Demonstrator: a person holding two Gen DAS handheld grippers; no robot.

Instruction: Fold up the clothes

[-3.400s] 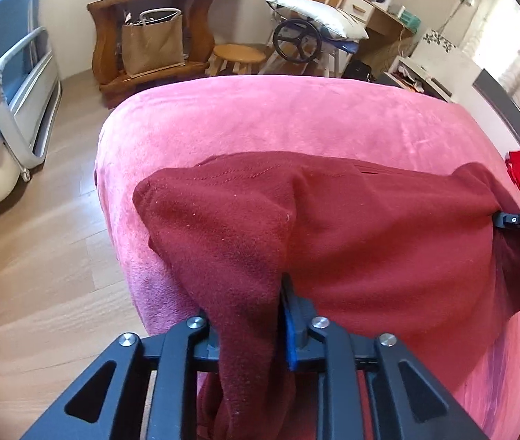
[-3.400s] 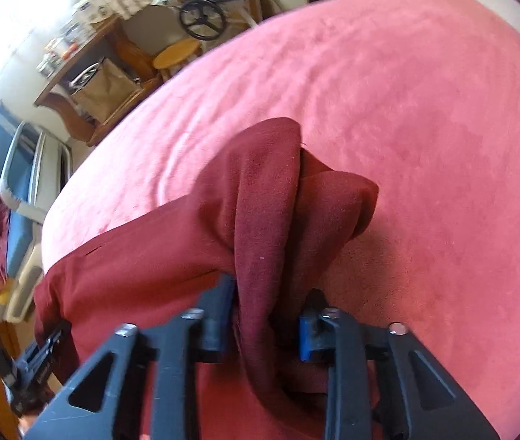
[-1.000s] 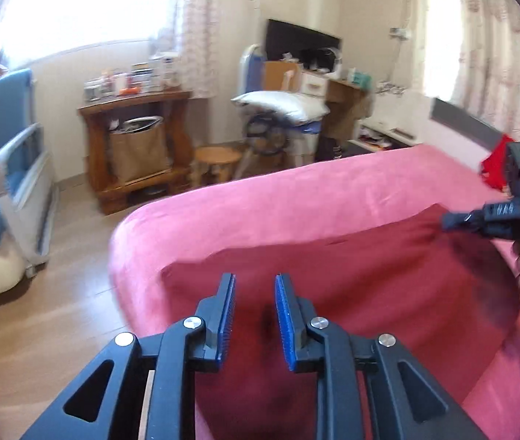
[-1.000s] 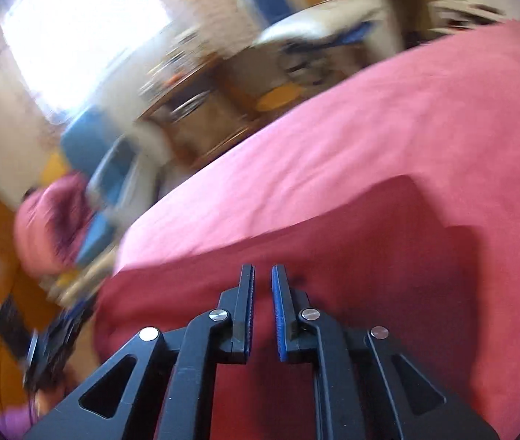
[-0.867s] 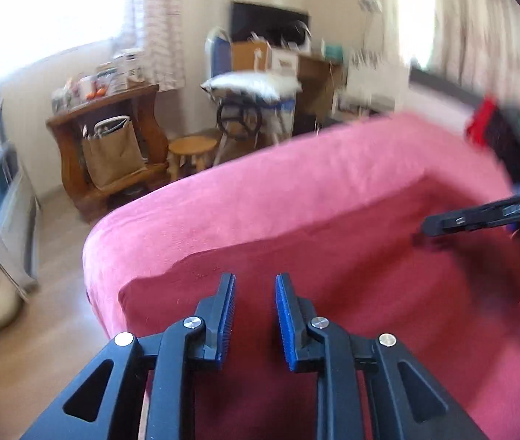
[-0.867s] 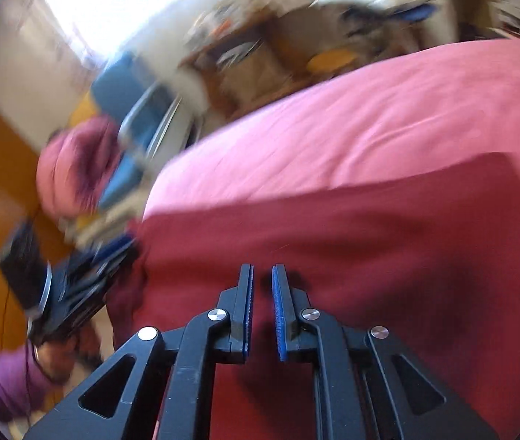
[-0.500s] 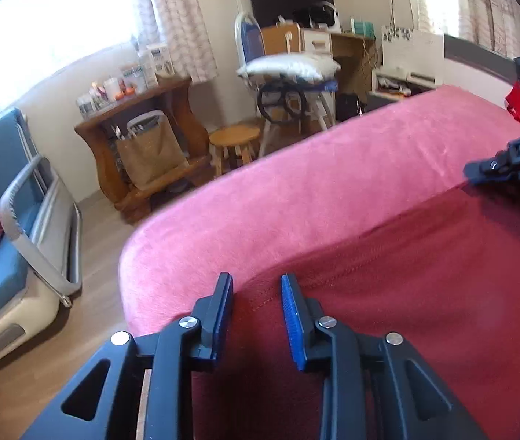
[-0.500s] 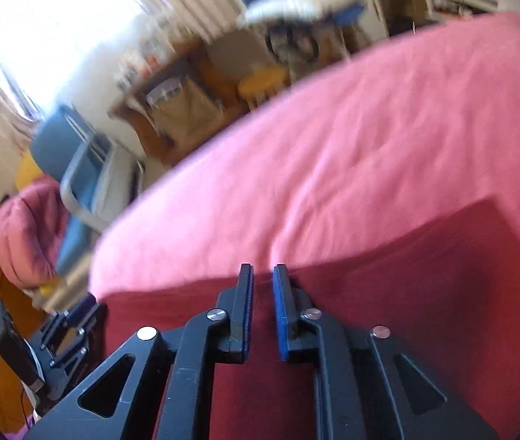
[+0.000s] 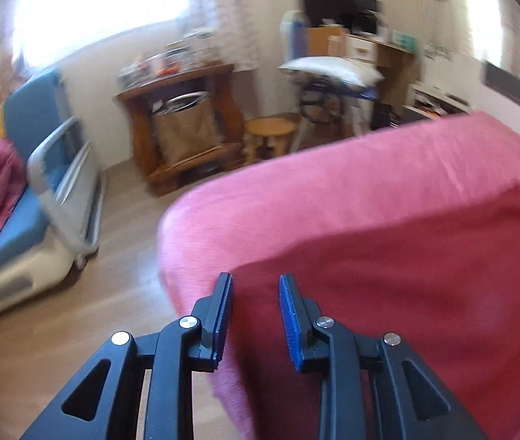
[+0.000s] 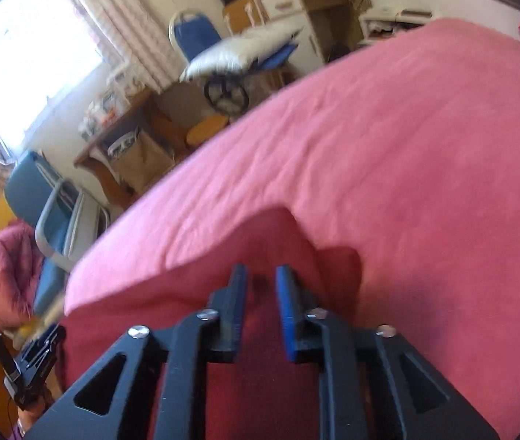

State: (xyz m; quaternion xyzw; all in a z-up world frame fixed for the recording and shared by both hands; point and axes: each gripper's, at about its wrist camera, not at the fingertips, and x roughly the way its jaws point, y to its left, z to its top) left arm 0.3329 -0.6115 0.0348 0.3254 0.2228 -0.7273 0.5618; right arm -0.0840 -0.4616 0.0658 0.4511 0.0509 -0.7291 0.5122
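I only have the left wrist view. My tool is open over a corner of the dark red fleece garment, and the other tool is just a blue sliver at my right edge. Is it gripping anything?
Observer: No. The right tool shows a narrow gap between its pads with nothing clamped. The dark red fleece garment lies beneath it.
Operator: Is the cloth flat over there?
Observer: Not quite. A hump of cloth rises just ahead of its fingertips, against the pink plush blanket. Blur hides whether the hump is garment or blanket.
Operator: Where is my tool from that side?
Observer: The left tool shows at the lower left, at the garment's edge by the side of the bed.
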